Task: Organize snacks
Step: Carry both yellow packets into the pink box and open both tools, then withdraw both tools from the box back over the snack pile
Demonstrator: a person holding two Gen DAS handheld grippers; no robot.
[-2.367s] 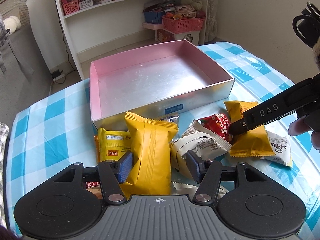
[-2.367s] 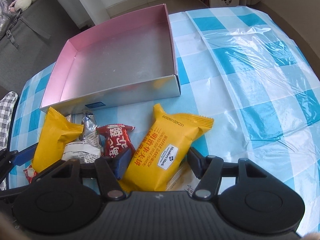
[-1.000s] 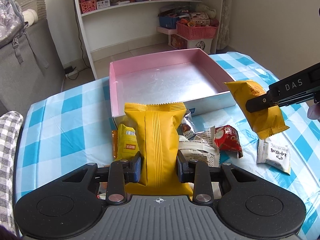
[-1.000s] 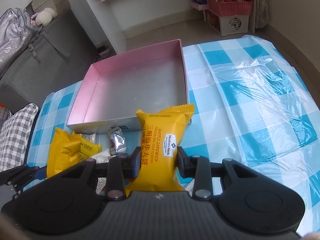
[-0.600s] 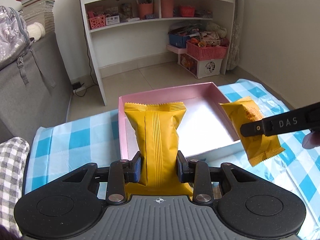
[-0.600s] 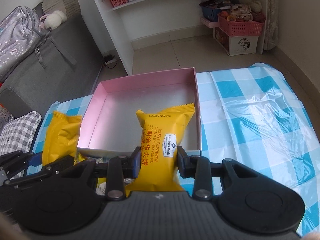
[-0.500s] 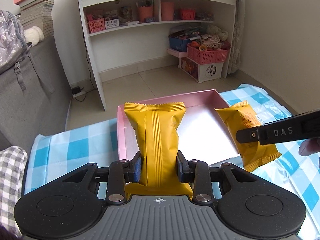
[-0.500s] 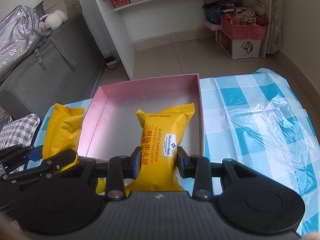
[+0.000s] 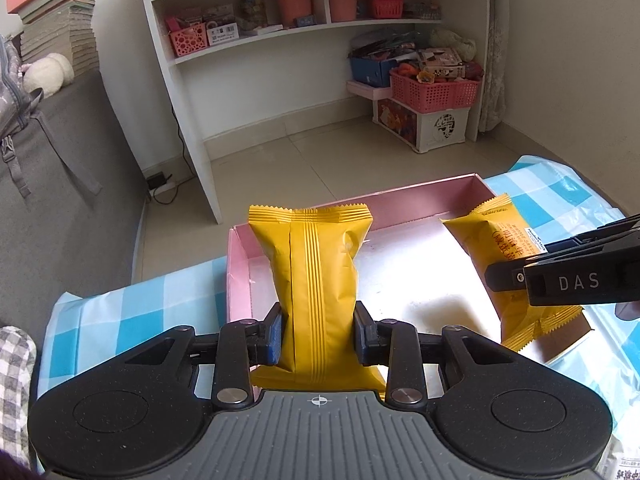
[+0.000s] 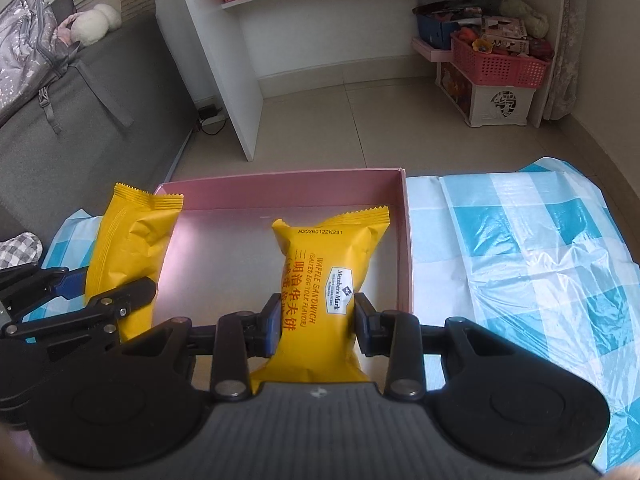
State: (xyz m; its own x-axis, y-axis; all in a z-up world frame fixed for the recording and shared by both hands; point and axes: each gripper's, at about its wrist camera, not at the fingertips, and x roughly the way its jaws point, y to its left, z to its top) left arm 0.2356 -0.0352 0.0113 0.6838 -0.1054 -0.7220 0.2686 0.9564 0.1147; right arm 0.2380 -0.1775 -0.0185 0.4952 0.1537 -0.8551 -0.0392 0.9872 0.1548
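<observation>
Snack packets are in the air, one in each gripper. Nearest in the left wrist view, the left gripper [image 9: 318, 330] has its fingers closed on the waist of a plain yellow packet [image 9: 312, 276], held upright above the near left part of the pink box [image 9: 239, 268]. In the right wrist view, the right gripper [image 10: 315, 326] pinches a yellow waffle sandwich packet [image 10: 332, 276] the same way, over the box's right side, near its right wall. Beyond both, the box's silver floor looks bare, and it sits on the blue checked surface [image 10: 520, 240]. Farther off stands a white shelf unit [image 9: 320, 40]. The step in hand looks like carrying both packets to the box; next, each should be lowered to the floor, side by side, then released.
</observation>
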